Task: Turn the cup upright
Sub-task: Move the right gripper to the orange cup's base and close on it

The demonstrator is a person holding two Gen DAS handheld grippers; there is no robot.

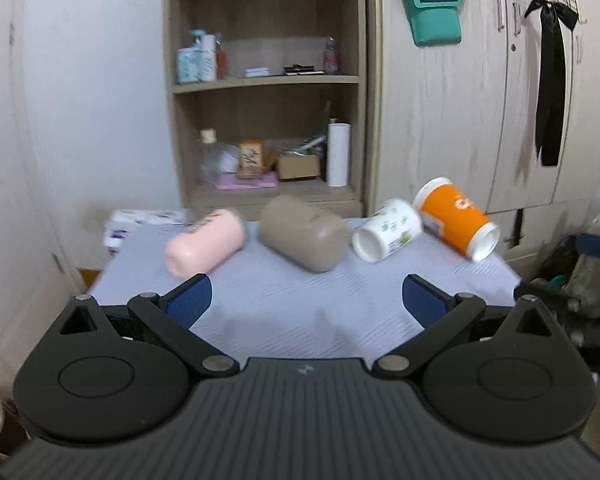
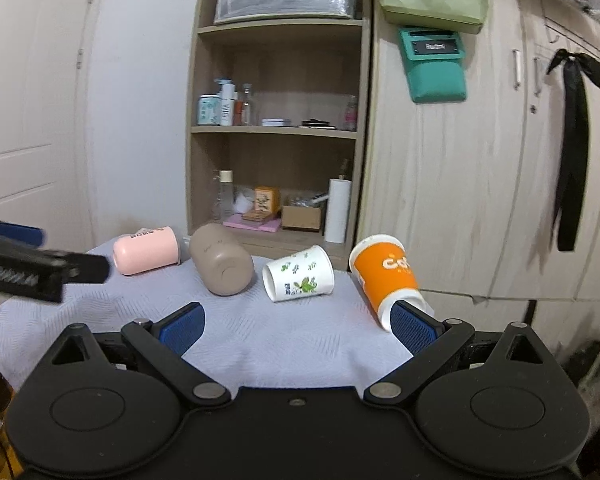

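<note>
Wooden shelves [image 2: 276, 128] and pale cabinet doors [image 2: 460, 200] stand behind a tabletop [image 2: 300, 340] covered in a light cloth. Four cups lie on their sides in a row across it, ahead of both hand-held grippers. From the left hand-held gripper [image 1: 306, 300], whose fingers are spread wide with nothing between them, the pink cup [image 1: 206, 242] lies ahead to the left, the tan cup [image 1: 304, 236] straight ahead, the floral cup [image 1: 388, 234] ahead to the right and the orange cup [image 1: 456, 218] furthest right. The right hand-held gripper [image 2: 298, 330] is also spread wide and holds nothing; its right pad [image 2: 412, 330] overlaps the orange cup's [image 2: 384, 280] narrow end, though contact cannot be judged.
</note>
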